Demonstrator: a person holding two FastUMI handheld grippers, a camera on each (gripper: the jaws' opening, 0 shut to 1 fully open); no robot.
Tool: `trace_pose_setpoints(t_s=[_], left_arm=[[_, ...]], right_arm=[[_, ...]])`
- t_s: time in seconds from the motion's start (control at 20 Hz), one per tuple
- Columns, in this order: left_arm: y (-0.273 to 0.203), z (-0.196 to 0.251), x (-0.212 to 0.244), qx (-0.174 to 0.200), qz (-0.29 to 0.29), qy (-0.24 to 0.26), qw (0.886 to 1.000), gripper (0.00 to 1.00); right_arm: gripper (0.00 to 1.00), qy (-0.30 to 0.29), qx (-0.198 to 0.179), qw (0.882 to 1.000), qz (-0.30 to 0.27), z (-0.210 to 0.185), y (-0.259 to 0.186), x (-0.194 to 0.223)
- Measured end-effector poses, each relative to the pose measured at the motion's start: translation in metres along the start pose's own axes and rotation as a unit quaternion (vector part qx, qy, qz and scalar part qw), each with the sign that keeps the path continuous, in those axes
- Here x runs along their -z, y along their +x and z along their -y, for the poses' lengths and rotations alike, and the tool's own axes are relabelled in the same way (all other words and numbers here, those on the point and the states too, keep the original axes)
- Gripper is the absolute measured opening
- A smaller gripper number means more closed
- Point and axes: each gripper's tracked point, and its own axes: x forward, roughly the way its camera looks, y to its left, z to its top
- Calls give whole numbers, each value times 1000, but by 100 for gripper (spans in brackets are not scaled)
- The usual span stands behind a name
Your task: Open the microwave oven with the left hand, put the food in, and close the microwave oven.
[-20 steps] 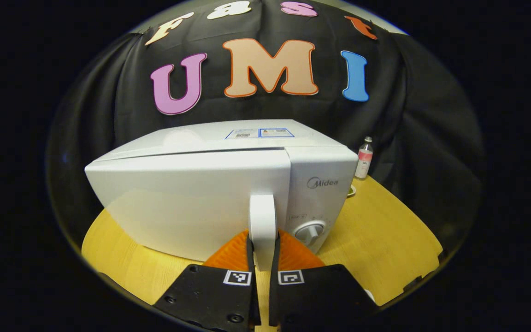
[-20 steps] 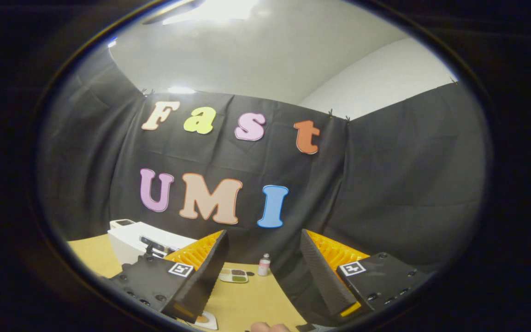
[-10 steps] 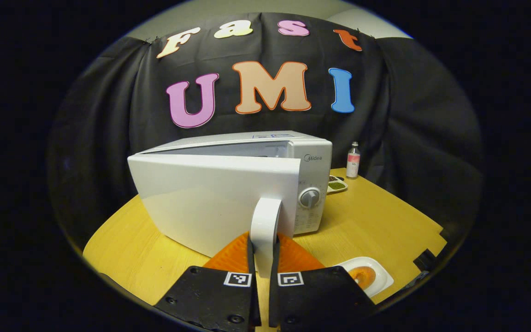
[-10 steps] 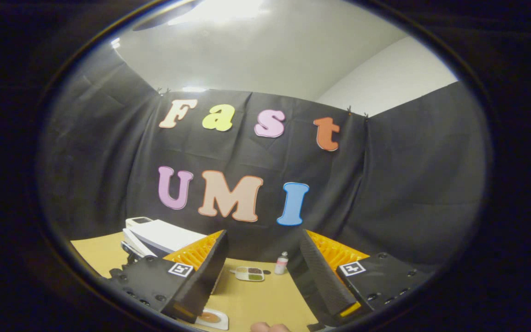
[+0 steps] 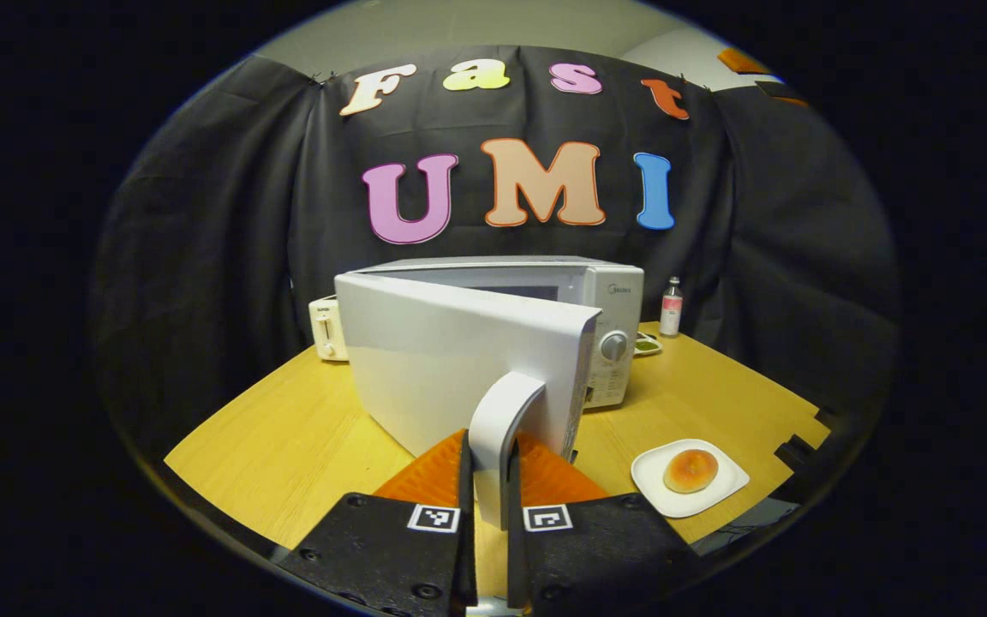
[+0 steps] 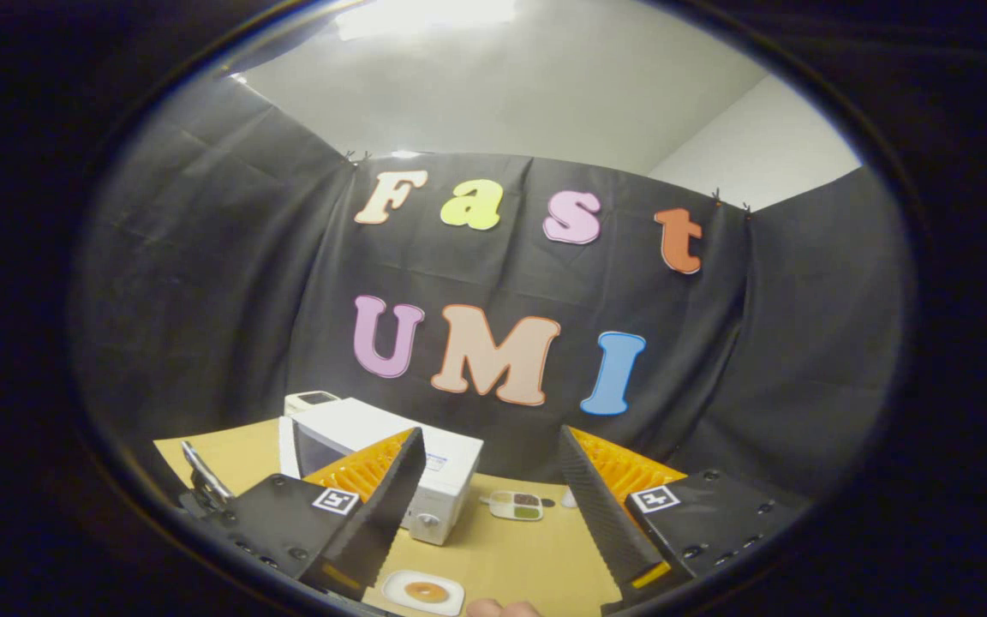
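The left gripper [image 5: 487, 467] is clamped on the door handle [image 5: 502, 428], both fingers pressed to its sides, and the microwave [image 5: 545, 296] door [image 5: 459, 360] stands swung out at an angle, part open, with a slice of the dark cavity showing behind its top edge. So the opening step looks under way but not finished; I'd say the door needs more swing before anything can go in.

The food, a round bun [image 5: 690, 470], sits on a small white plate [image 5: 720, 497] on the tabletop [image 5: 288, 437], in front of the microwave and to the right of the door, untouched. The right gripper [image 6: 489, 506] hangs high above the tabletop with its fingers spread wide and nothing between them; the plate lies below it. Loading the bun and shutting the door are both left to do.
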Motion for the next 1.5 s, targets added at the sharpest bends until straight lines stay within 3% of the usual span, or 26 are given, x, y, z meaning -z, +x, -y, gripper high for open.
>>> trace_pose_setpoints(t_s=[0.15, 0.25, 0.35, 0.95, 1.5], left_arm=[[-19, -30, -3, -16, 18, -11, 1000, 28], [-27, -54, 5, -34, 9, -16, 999, 61], [-34, -69, 7, -42, 9, -17, 999, 70], [-69, -153, 15, -99, 0, -24, 995, 71], [-94, -168, 21, -81, -14, 8, 997, 75]], right_arm=[[97, 2, -19, 1000, -4, -23, 6, -1], [97, -4, -30, 999, -10, -37, 10, 3], [97, -10, -41, 999, -15, -53, 12, 4], [97, -14, -73, 997, -30, -108, 17, 9], [97, -20, -80, 996, -37, -127, 19, 12]])
